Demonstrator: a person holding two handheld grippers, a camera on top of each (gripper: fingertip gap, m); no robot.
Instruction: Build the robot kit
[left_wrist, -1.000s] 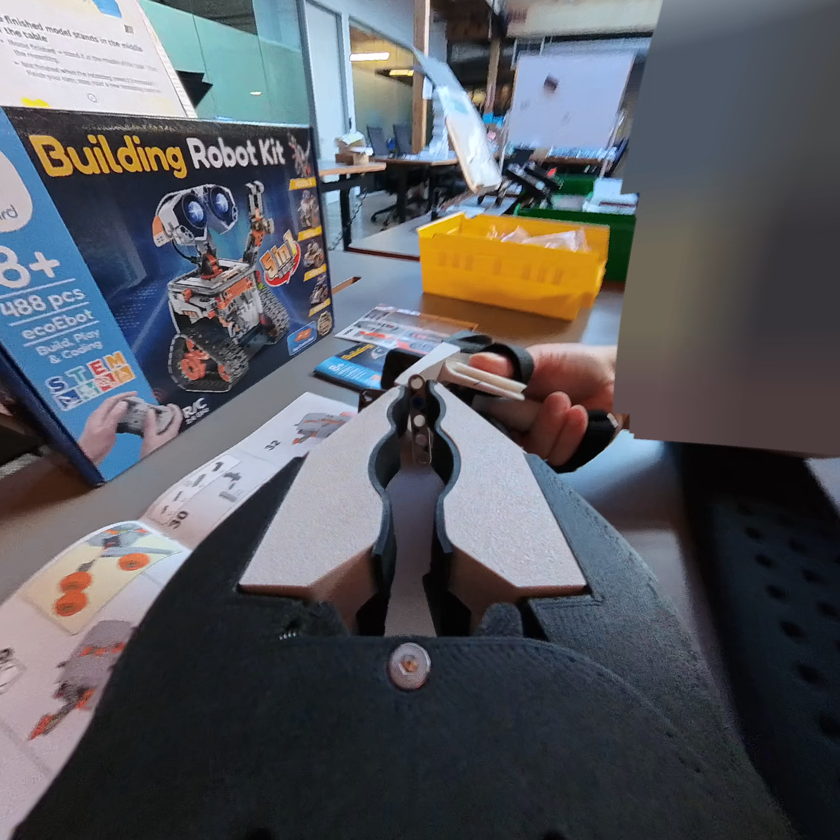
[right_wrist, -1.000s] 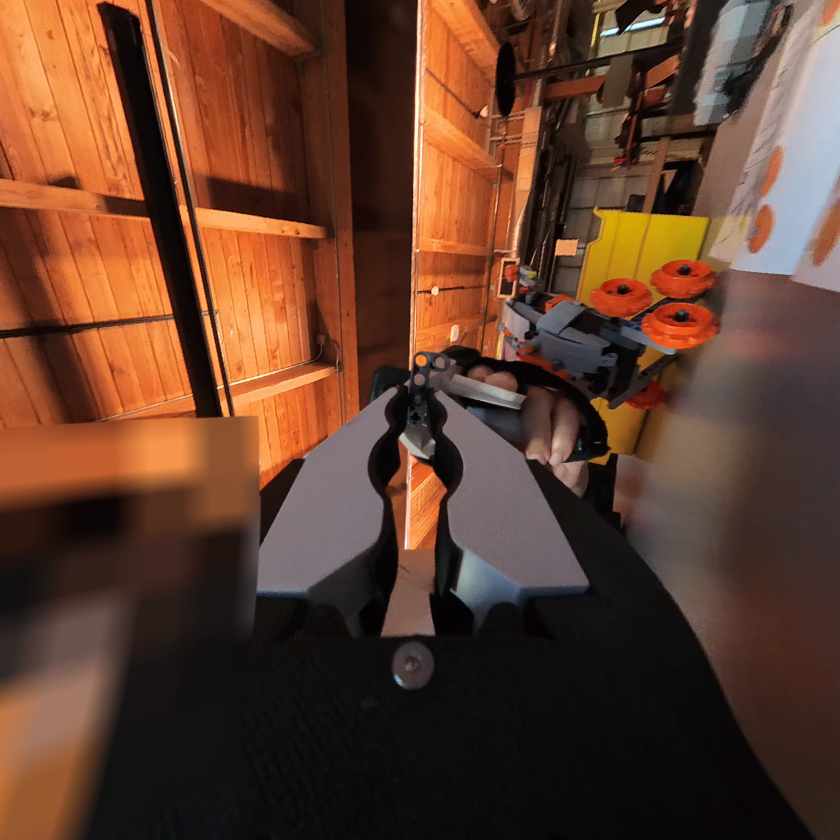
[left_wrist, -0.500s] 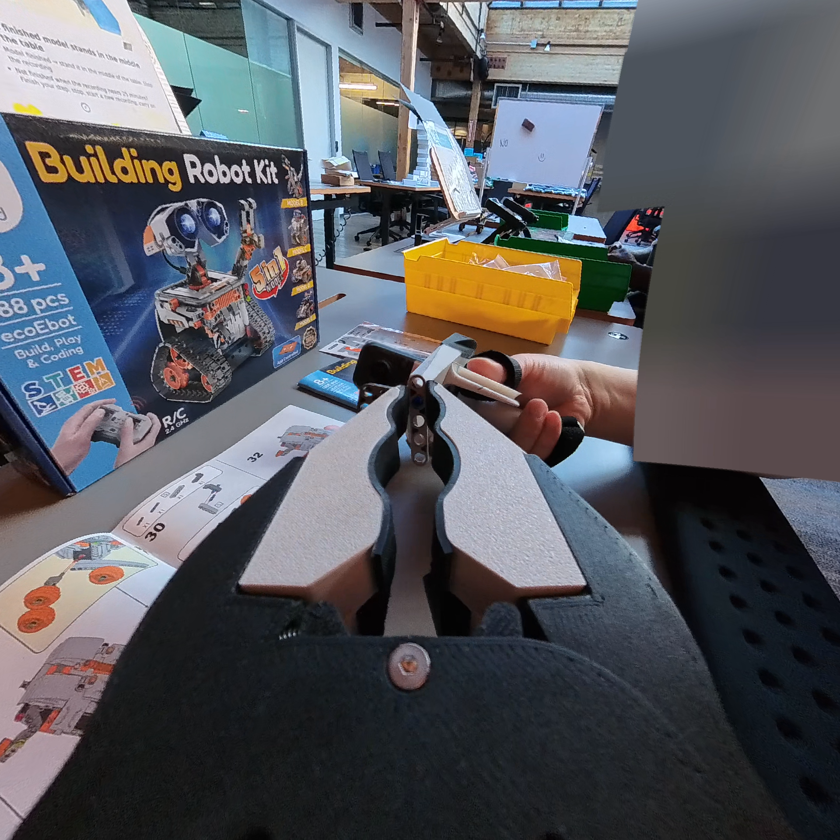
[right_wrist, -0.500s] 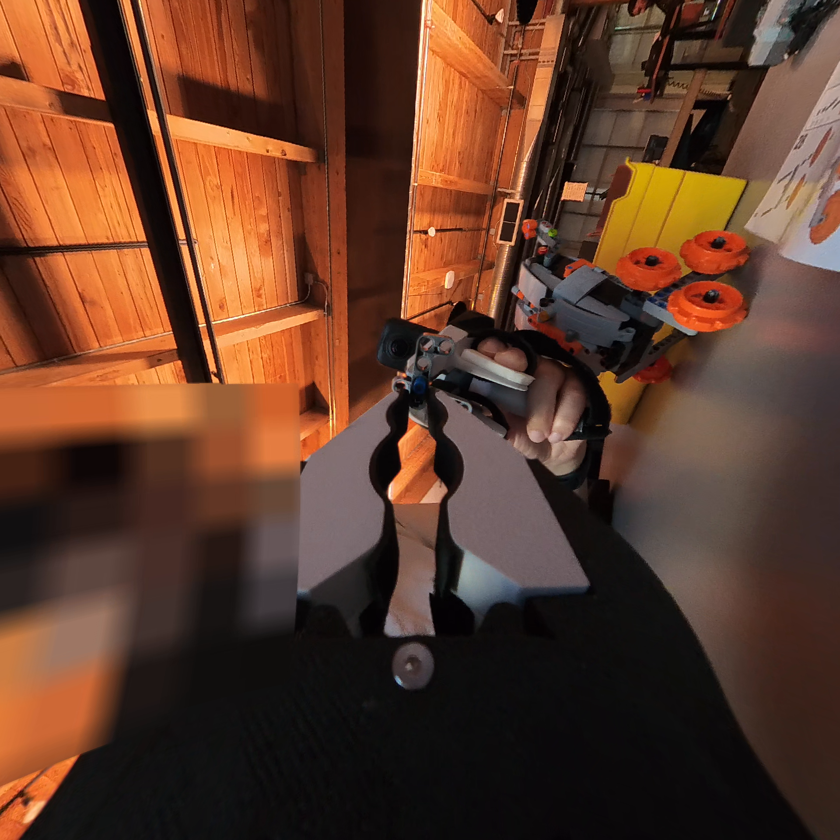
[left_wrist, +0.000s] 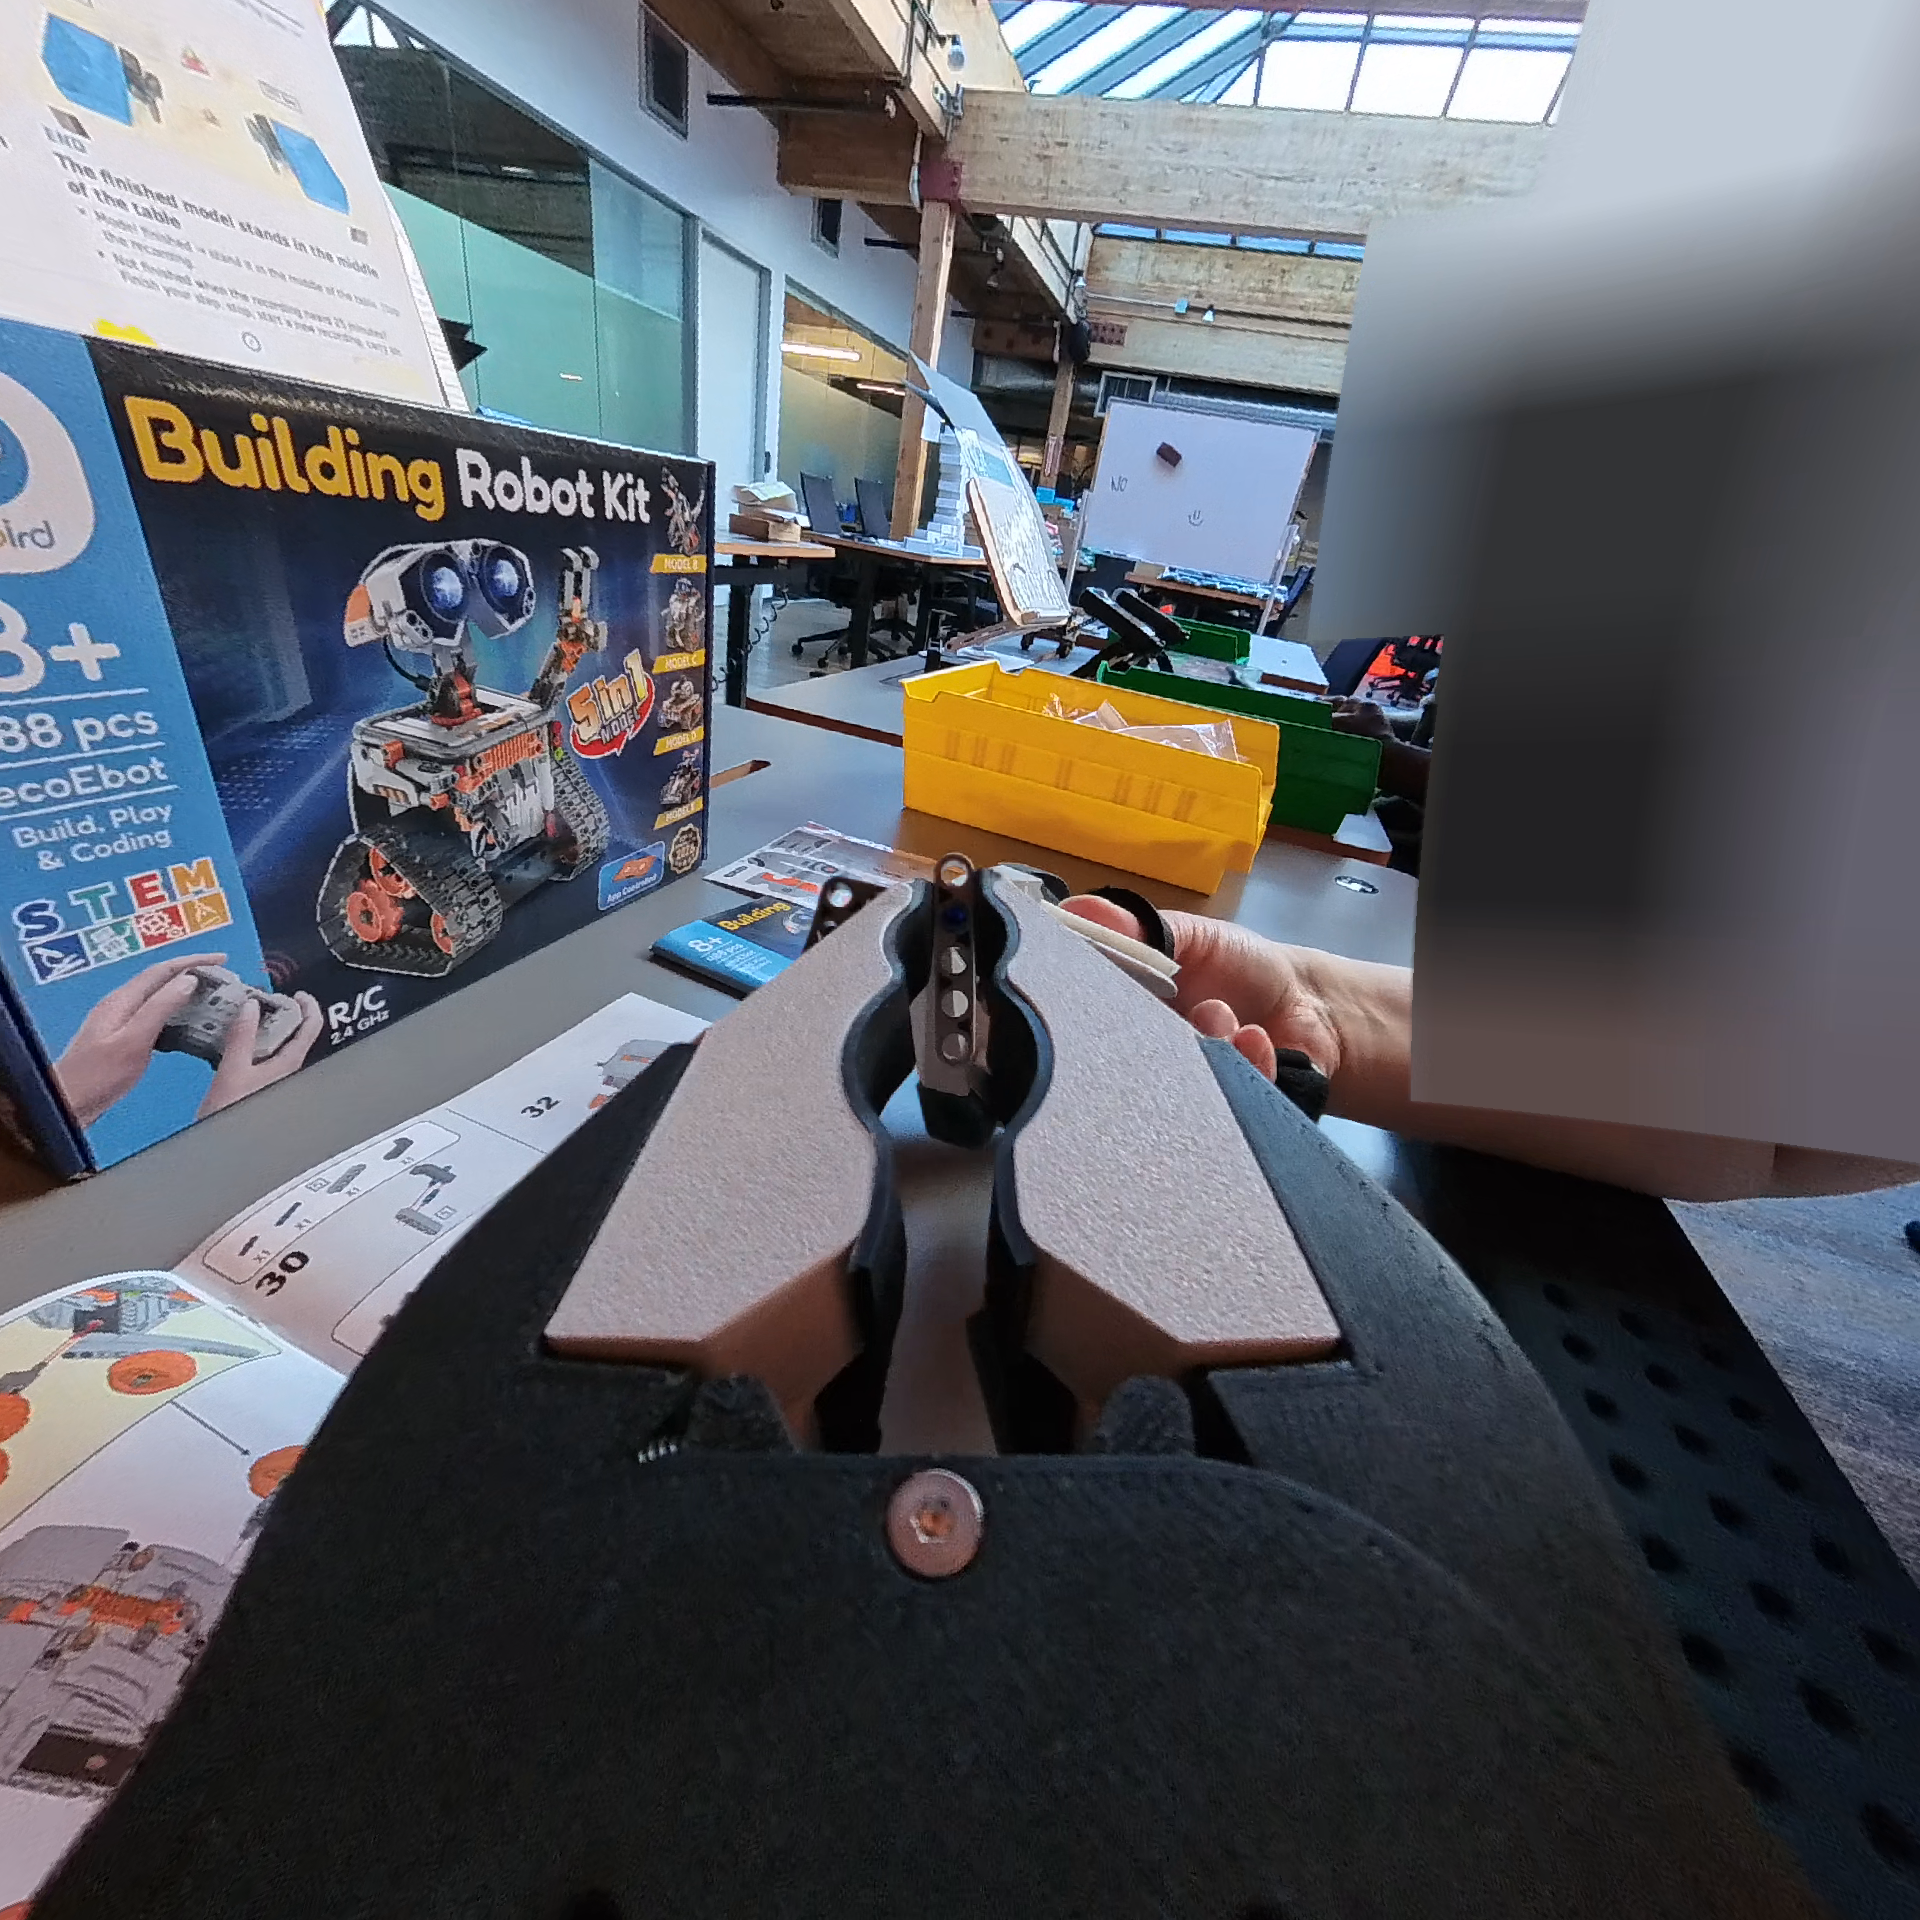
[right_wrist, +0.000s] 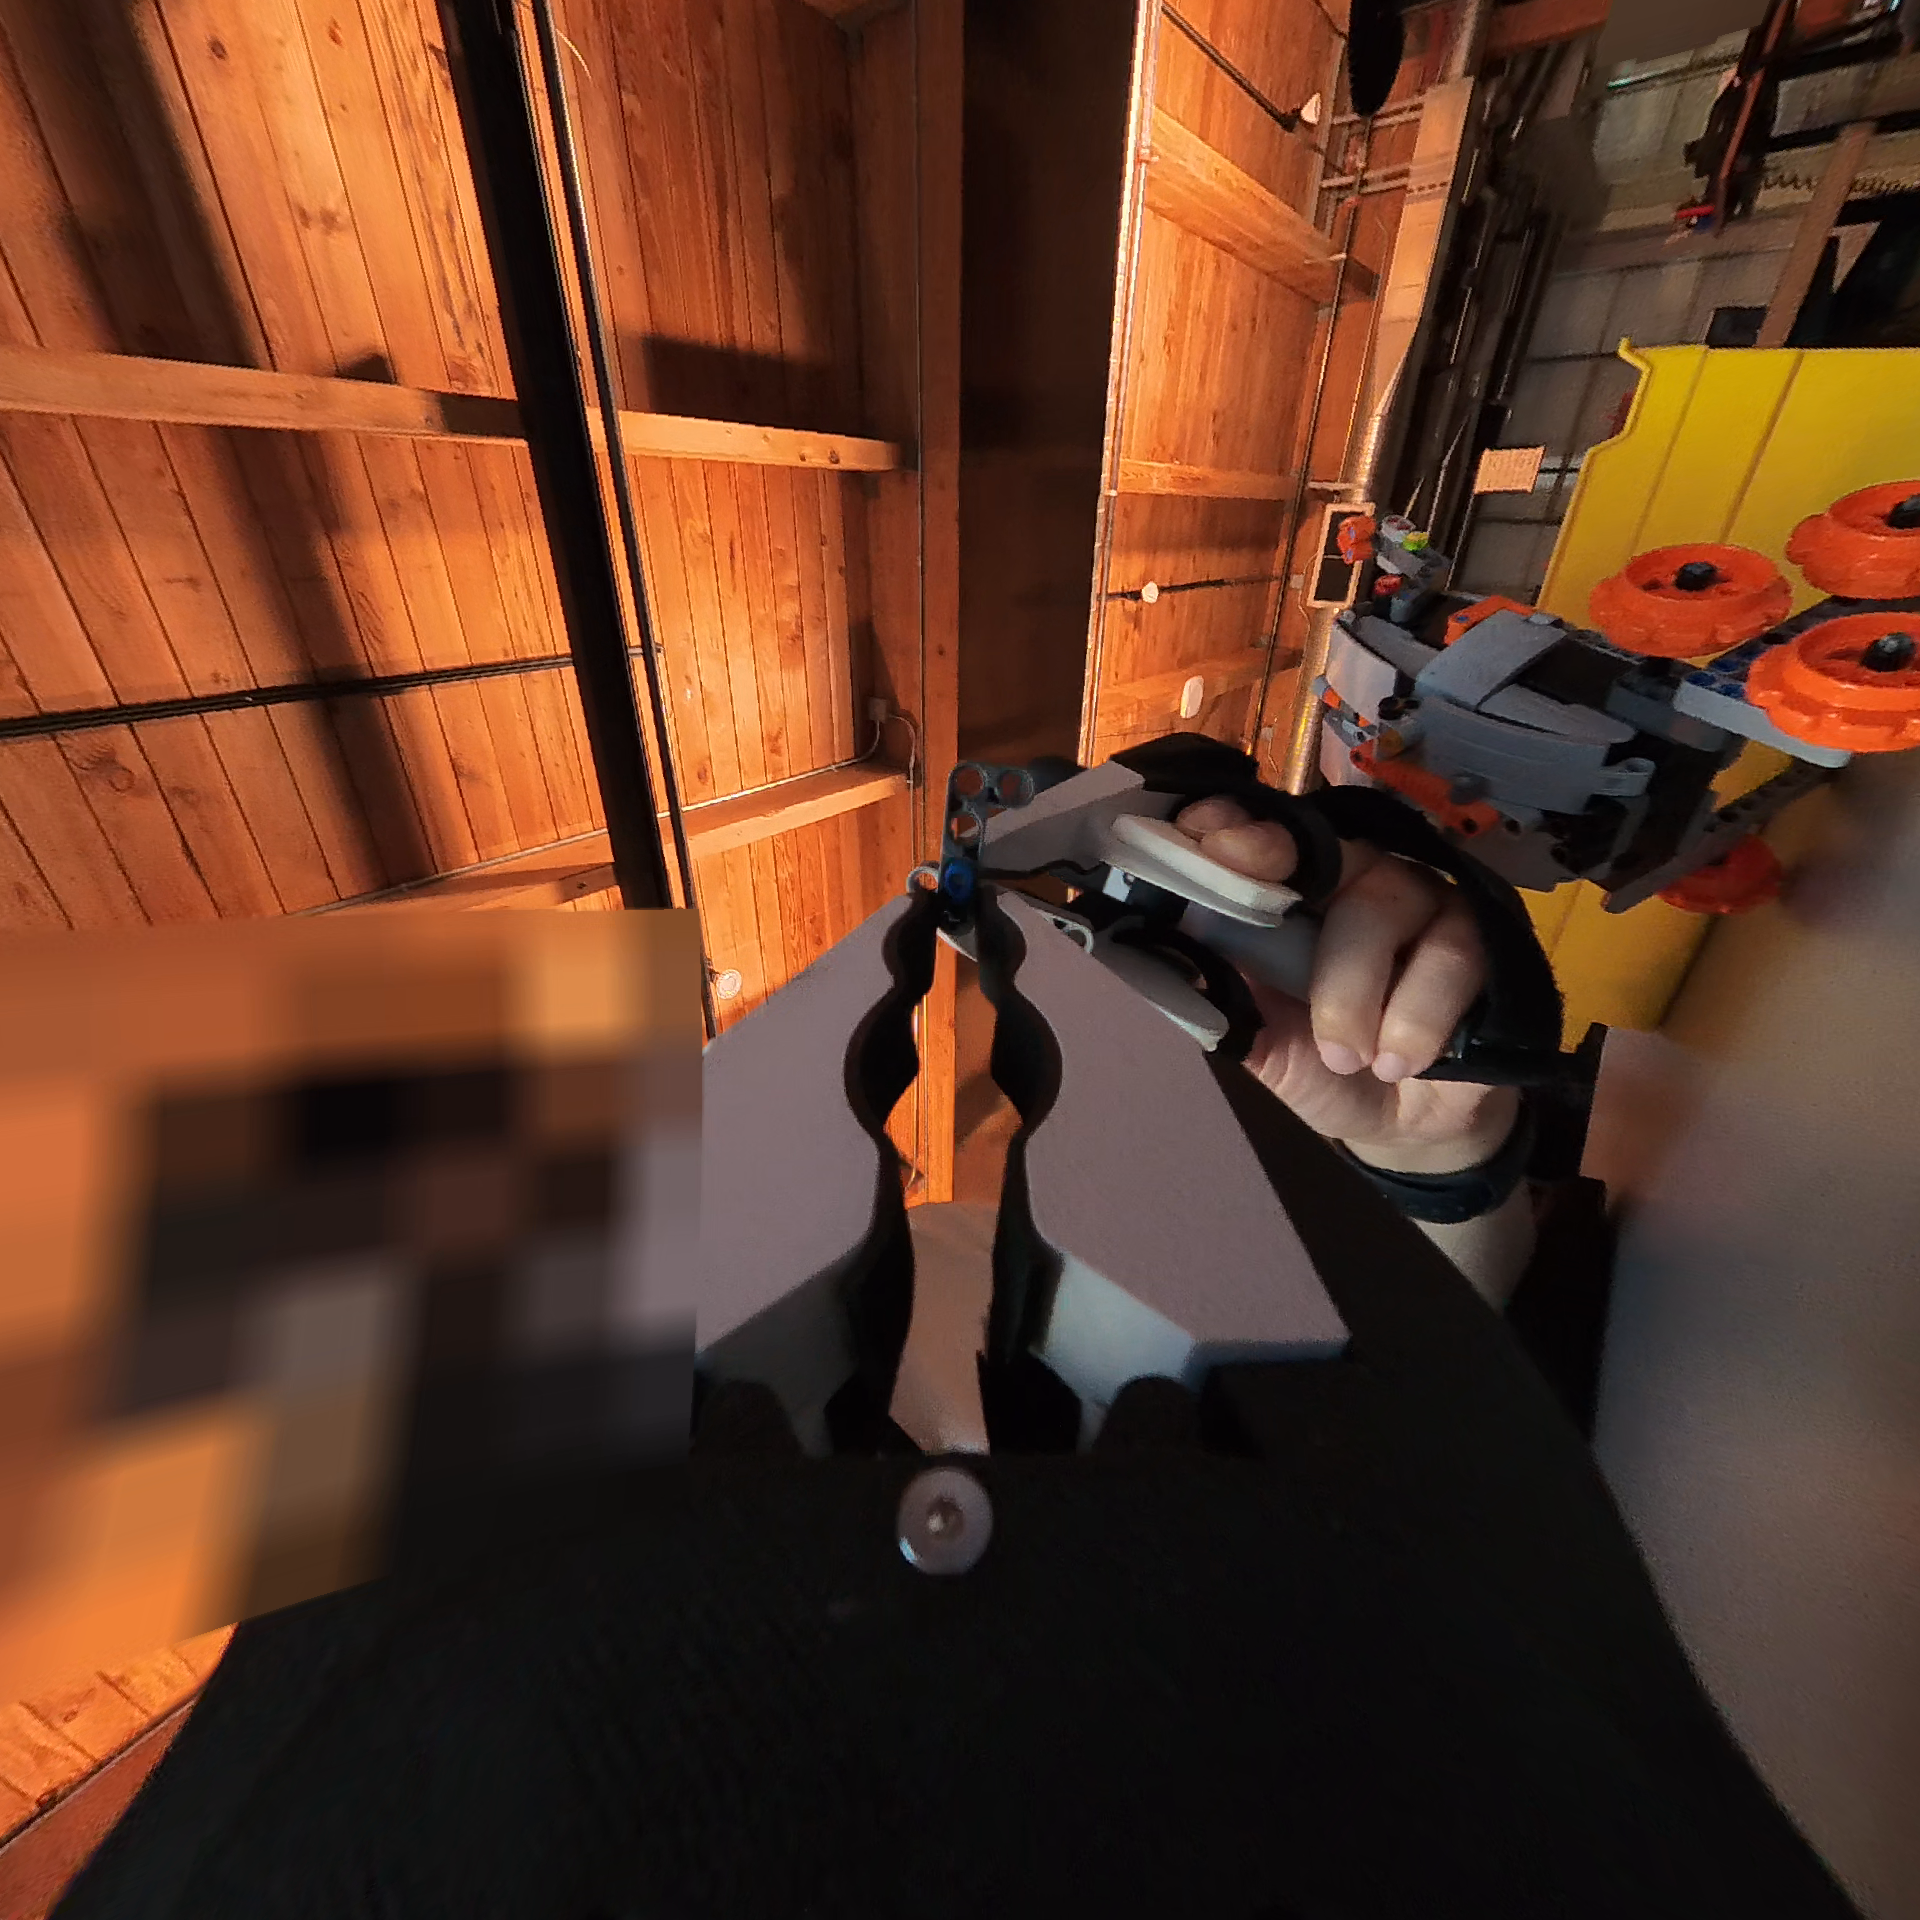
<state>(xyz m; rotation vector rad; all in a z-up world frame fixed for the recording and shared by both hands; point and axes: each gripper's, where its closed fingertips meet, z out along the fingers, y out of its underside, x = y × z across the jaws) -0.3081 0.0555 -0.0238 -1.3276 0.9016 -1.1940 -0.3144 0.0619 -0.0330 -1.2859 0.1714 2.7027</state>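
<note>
Both grippers have tilted upward since half a second ago, the beam now standing upright. Left gripper (left_wrist: 954, 940) is clamped on the grey holed beam (left_wrist: 952, 997); right gripper (right_wrist: 954, 914) pinches a dark beam (right_wrist: 961, 831) at its fingertips. Kit box (left_wrist: 364, 727) stands left, yellow bin (left_wrist: 1081, 790) far, robot model (right_wrist: 1579, 717) right.

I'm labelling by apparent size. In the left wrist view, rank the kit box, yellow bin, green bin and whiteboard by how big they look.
1. Kit box, nearest the camera.
2. Yellow bin.
3. Whiteboard and green bin: look alike, unranked; the bin is partly hidden.
</note>
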